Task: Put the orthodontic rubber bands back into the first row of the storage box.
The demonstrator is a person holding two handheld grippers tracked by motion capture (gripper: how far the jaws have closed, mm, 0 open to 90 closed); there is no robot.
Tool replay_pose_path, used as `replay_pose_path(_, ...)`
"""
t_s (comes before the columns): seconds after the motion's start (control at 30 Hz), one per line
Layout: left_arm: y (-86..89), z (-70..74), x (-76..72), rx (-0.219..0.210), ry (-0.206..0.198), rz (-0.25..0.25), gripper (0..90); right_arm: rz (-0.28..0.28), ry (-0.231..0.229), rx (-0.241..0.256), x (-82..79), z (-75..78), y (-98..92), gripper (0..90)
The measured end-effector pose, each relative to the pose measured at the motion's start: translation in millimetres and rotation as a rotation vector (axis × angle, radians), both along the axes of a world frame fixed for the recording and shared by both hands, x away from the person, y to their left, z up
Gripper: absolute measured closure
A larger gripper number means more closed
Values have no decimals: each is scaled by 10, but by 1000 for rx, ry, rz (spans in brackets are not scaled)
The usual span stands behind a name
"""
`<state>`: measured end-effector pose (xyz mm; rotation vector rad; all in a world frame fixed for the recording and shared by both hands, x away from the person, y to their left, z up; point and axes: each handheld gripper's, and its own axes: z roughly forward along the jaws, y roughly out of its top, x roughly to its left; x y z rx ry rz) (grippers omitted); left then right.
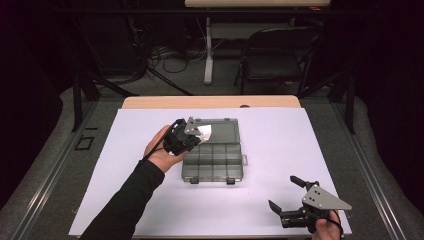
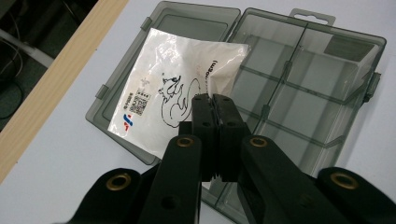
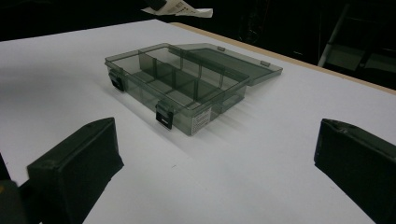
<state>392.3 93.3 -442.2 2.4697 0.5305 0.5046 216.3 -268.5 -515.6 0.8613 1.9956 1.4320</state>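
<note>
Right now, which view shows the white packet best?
The left gripper view: the white packet fills the centre, print legible, pinched in the left gripper's shut jaws above the open organizer box. The high view shows a small white patch; the right gripper view catches its edge at the top.

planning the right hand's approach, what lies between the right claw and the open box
Nothing: bare white table cover lies between the right claw and the box, in the right gripper view.
</note>
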Motion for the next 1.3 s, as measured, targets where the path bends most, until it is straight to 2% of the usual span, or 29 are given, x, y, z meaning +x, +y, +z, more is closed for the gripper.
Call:
replay_pose_path(0.37, -136, -151, 73, 33, 6, -19, 889, 3, 2, 0, 1, -1, 1, 0)
replay_pose_path(0.5, -184, -215, 94, 45, 14, -23, 889, 0, 13, -19, -9, 11, -8, 0)
replay_pose_path(0.53, -196, -229, 97, 54, 16, -25, 888, 3, 0, 0, 0, 0, 0, 0)
replay_pose_path(0.63, -228, -273, 108, 61, 24, -23, 888, 3, -1, 0, 1, 0, 0, 0)
replay_pose_path(1.07, -302, -416, 150, 97, 47, -19, 887, 5, 1, 0, 2, 0, 0, 0)
replay_pose_path(1.13, -306, -443, 146, 103, 54, -22, 887, 9, 12, -14, -6, 10, -9, 0)
replay_pose_path(1.17, -307, -461, 141, 105, 57, -23, 887, 5, 0, -1, 0, 0, 0, 0)
replay_pose_path(1.3, -294, -521, 134, 110, 65, -20, 886, 5, 1, -1, 1, 0, -1, 0)
